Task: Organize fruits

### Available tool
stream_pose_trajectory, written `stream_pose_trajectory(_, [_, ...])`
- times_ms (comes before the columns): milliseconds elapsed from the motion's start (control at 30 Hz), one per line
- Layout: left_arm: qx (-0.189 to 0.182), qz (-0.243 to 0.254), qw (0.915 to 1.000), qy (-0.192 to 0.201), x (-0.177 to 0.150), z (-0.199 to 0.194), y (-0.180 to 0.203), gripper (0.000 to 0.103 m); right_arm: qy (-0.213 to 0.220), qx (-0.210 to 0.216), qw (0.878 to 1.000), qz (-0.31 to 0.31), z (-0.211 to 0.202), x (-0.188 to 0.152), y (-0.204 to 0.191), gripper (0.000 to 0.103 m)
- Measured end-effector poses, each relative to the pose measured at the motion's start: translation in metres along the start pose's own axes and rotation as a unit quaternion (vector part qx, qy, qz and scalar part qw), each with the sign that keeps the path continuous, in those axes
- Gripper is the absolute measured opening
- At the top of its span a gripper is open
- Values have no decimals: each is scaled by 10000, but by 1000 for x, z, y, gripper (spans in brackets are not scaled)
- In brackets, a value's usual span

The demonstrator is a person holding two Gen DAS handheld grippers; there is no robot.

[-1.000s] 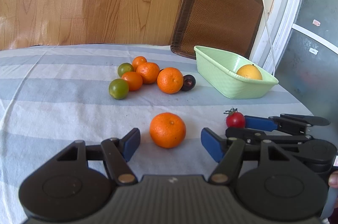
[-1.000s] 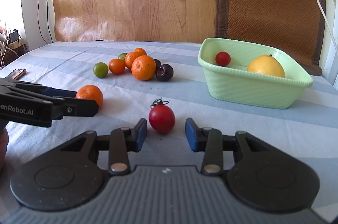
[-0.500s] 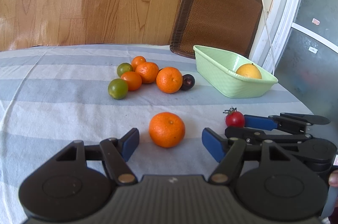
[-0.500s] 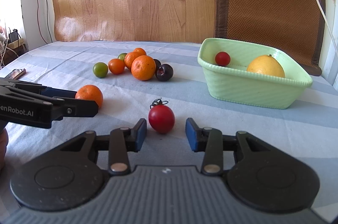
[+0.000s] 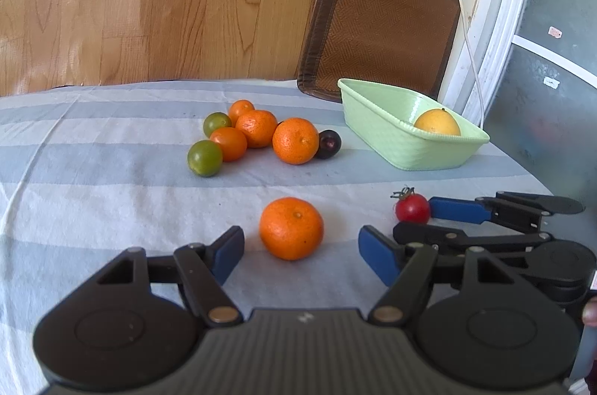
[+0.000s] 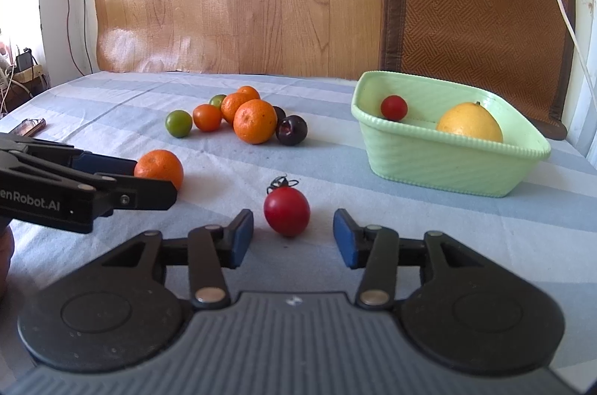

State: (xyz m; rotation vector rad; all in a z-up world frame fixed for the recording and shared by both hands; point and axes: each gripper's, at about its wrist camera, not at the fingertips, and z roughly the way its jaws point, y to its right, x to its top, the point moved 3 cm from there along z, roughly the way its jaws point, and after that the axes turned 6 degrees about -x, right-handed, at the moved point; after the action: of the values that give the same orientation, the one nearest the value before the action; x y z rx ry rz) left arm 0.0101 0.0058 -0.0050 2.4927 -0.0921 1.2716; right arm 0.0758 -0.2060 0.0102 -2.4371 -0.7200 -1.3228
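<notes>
My left gripper (image 5: 300, 251) is open, low over the striped cloth, with a lone orange tangerine (image 5: 291, 228) between its blue pads, not touched. My right gripper (image 6: 292, 237) is open around a red cherry tomato (image 6: 287, 211) with a green stem, gaps on both sides. The tomato also shows in the left wrist view (image 5: 412, 208). A pale green basket (image 6: 447, 156) at the right holds a yellow citrus (image 6: 469, 122) and a small red tomato (image 6: 393, 107). A pile of tangerines, green fruits and dark plums (image 6: 255, 121) lies behind.
A brown woven chair back (image 6: 481, 3) stands behind the basket, with a white cable across it. A small metallic object (image 6: 29, 126) lies at the cloth's left edge. The left gripper's arm (image 6: 74, 186) reaches in from the left beside the tangerine (image 6: 159, 169).
Both grippers have barely moved. The right gripper's jaws have opened slightly wider around the cherry tomato. No fruit has moved.
</notes>
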Motion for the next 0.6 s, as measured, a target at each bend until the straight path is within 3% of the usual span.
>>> stream_pose_trajectory(467, [119,145,9998,-77,1,4,3,63,-49,124,9999,-97,4,4,-10,52])
stream_pose_trajectory(567, [150,77,9998,-70,4,5,1,55,-24,127,9999,-80,3,4,-8,52])
stream_pose_trajectory(600, [147,57,9999,-69,5,6,0,48,-1,112,9999,-87,3,4,-7,52])
